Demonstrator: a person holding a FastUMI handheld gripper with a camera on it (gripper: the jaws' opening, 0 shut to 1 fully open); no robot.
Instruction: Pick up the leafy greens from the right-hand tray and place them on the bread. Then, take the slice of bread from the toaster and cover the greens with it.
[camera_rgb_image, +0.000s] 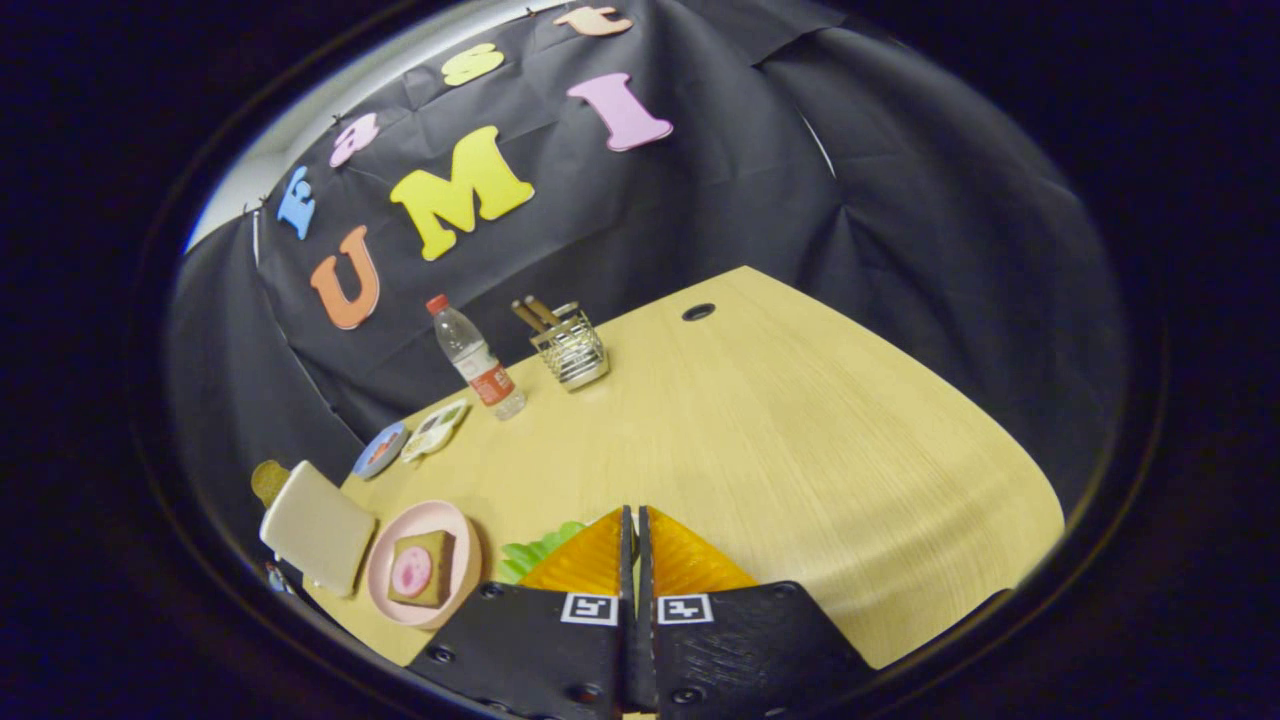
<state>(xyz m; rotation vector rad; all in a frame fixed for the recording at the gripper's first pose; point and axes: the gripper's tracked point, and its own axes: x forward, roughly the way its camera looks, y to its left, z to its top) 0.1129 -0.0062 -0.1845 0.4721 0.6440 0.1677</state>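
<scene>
My gripper (636, 530) is shut, its two fingers pressed together with just a thin slit between them. The leafy greens (540, 552) stick out from under the left finger, apparently pinched at the tips and held above the wooden table (800, 440). Left of the fingers stands a pink plate (462, 590) carrying a square slice of bread (440, 570) with a round pink slice on top. Further left, a pale slice of bread (318, 525) stands upright out of the toaster (275, 578), most of which is hidden at the table's corner.
At the back of the table stand a water bottle (478, 360) and a wire holder (570, 348) with sticks in it. Two small dishes (380, 450) (437, 430) lie near the bottle. A cable hole (698, 312) sits at the far edge. Bare tabletop stretches to the right.
</scene>
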